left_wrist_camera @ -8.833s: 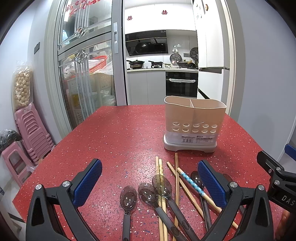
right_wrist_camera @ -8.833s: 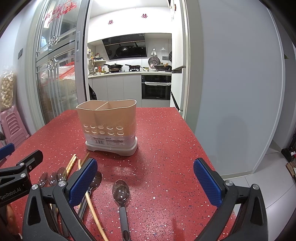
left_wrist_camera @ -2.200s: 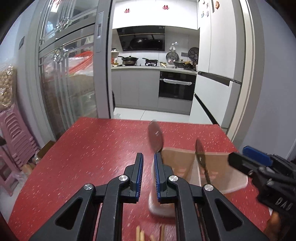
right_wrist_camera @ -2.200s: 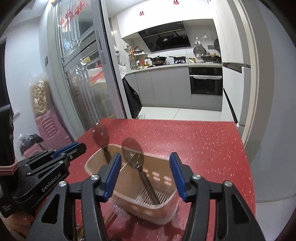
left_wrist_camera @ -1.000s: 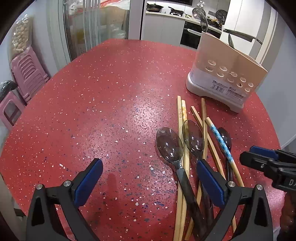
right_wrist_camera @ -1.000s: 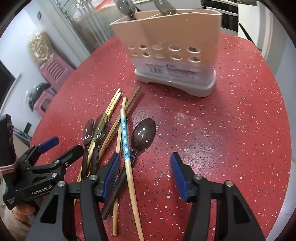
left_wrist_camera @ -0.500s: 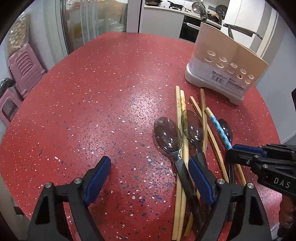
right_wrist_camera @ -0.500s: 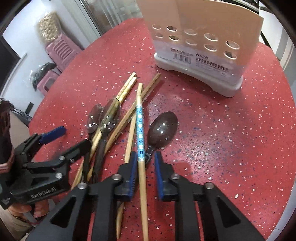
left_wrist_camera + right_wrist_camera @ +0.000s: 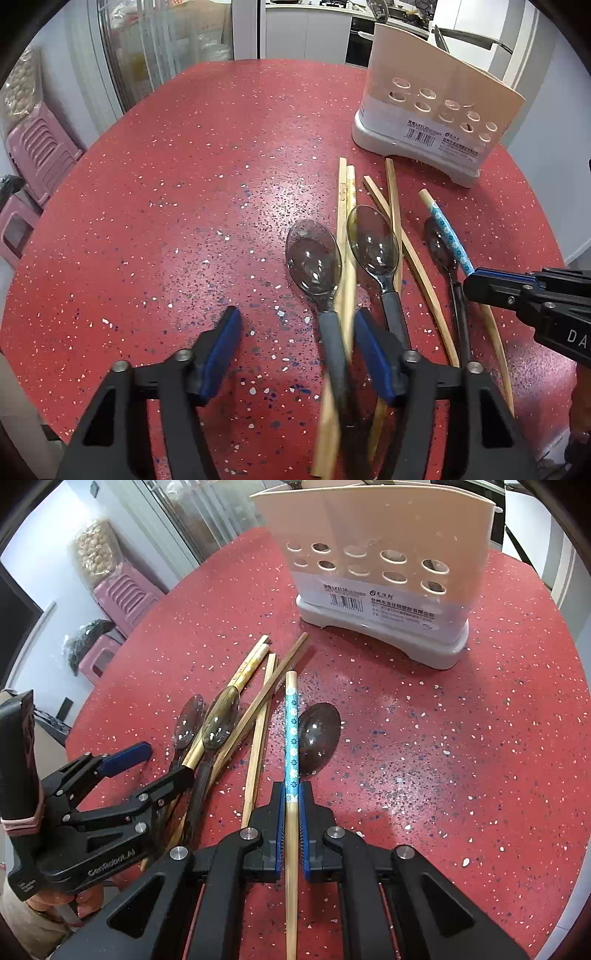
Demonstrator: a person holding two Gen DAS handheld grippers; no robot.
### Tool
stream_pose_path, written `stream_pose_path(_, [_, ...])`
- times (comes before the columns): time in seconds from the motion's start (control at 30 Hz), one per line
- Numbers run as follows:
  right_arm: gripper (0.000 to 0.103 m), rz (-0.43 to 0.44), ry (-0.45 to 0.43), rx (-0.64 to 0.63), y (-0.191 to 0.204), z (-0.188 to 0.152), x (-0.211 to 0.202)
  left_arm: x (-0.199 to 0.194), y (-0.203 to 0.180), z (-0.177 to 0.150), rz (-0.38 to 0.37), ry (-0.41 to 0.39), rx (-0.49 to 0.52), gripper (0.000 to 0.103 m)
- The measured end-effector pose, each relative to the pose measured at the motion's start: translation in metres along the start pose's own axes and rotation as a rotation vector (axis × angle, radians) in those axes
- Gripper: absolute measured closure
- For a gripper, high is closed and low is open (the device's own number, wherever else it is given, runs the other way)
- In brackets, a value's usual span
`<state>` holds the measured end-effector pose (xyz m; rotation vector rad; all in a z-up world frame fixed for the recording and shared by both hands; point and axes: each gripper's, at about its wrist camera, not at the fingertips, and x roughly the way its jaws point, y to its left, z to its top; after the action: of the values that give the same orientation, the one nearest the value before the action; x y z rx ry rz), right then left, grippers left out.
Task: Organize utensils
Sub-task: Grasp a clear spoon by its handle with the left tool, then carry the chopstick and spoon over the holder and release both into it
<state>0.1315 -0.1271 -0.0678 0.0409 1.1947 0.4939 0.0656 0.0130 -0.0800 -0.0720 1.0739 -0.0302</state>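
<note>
A red speckled surface (image 9: 184,192) carries a beige utensil holder (image 9: 428,122) standing upright near its far right edge. In front of the holder lie loose wooden chopsticks (image 9: 341,206), fanned and crossing, with three dark translucent spoons (image 9: 314,258) among them, bowls up, handles overlapping the sticks.

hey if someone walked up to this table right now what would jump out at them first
Probably the blue-patterned chopstick clamped in the right gripper, pointing toward the beige utensil holder at the far side of the red speckled table. Next, the jumble of smoky spoons and plain wooden chopsticks lying crossed in front of it, with the open left gripper straddling one spoon's handle.
</note>
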Motion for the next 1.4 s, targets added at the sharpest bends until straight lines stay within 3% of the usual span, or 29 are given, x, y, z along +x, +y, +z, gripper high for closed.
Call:
stream_pose_path(0.33, [0.095, 0.024, -0.022, 0.011, -0.008, -0.003, -0.013, -0.002, 0.015, 0.003, -0.045, 0.0, -0.052, 0.022])
stream_pose_path(0.57, [0.095, 0.034, -0.033, 0.013, -0.013, -0.005, -0.023, -0.001, 0.023, 0.005, -0.019, -0.001, -0.043, 0.025])
stream_pose_path(0.67, [0.095, 0.038, -0.036, 0.013, -0.013, -0.006, -0.025, 0.001, 0.026, 0.007, 0.016, -0.002, -0.03, 0.034])
stream_pose_path(0.97, [0.095, 0.046, -0.044, 0.015, -0.015, -0.006, -0.03, 0.007, 0.023, 0.016, 0.051, 0.026, 0.035, 0.035])
stream_pose_path(1.03, [0.095, 0.046, -0.047, 0.012, -0.014, -0.006, -0.032, 0.008, 0.021, 0.018, 0.035, 0.036, 0.036, 0.042])
stream_pose_path(1.1, [0.095, 0.046, -0.051, 0.011, -0.013, -0.007, -0.033, 0.007, 0.02, 0.018, 0.027, 0.04, 0.053, 0.064])
stream_pose_path(1.4, [0.095, 0.047, -0.077, 0.019, -0.016, -0.007, -0.044, -0.009, 0.029, 0.009, -0.063, -0.017, -0.021, 0.066])
